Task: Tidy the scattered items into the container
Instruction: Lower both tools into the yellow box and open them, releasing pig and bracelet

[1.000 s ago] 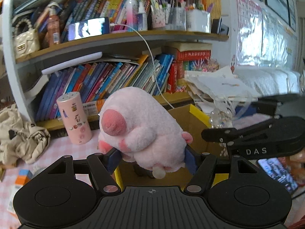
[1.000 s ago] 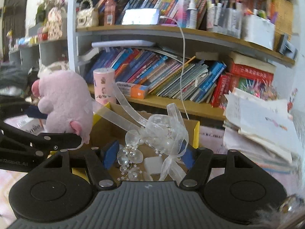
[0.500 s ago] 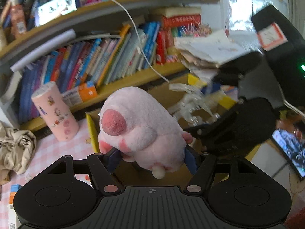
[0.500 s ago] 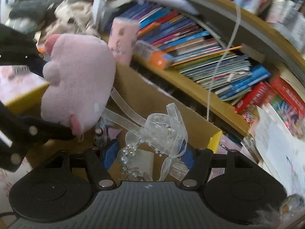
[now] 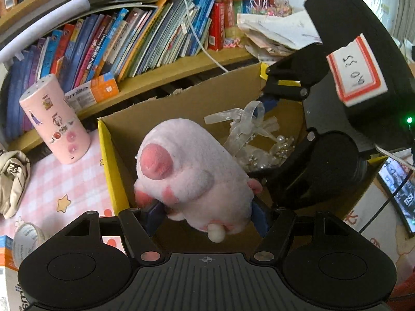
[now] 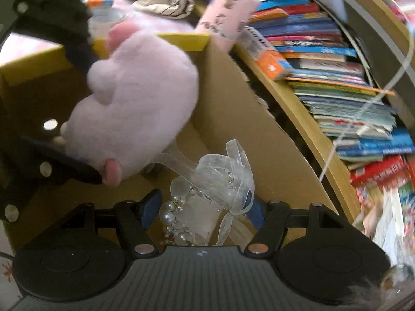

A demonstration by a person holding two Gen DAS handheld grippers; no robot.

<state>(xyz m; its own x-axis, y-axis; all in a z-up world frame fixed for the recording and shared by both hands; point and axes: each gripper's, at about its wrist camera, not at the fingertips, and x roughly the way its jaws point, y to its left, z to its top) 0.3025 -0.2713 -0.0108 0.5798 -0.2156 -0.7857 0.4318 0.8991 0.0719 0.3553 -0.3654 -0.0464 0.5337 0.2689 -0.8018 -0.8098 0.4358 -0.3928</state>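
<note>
A pink plush toy (image 5: pixel 192 173) sits between the blue pads of my left gripper (image 5: pixel 205 212), which is shut on it, held over the open cardboard box (image 5: pixel 181 103) with yellow flap edges. My right gripper (image 6: pixel 199 207) is shut on a clear ribbon-and-pearl ornament (image 6: pixel 207 189) and hangs inside the same cardboard box (image 6: pixel 259 134). In the right wrist view the plush toy (image 6: pixel 135 103) hangs to the left, above the box. The left wrist view shows the ornament (image 5: pixel 254 134) and the right gripper (image 5: pixel 262 129) at the box's far right.
A pink cylinder with stickers (image 5: pixel 54 119) stands left of the box on a pink checked cloth (image 5: pixel 64 186). Behind runs a wooden shelf of books (image 5: pixel 129 39). A beige bag (image 5: pixel 13 178), a tape roll (image 5: pixel 26 241) and a phone screen (image 5: pixel 396 197) lie around.
Both grippers have tipped downward and come over the box. The right gripper rolled and sank into the box with the ornament; the plush now hangs above the box opening.
</note>
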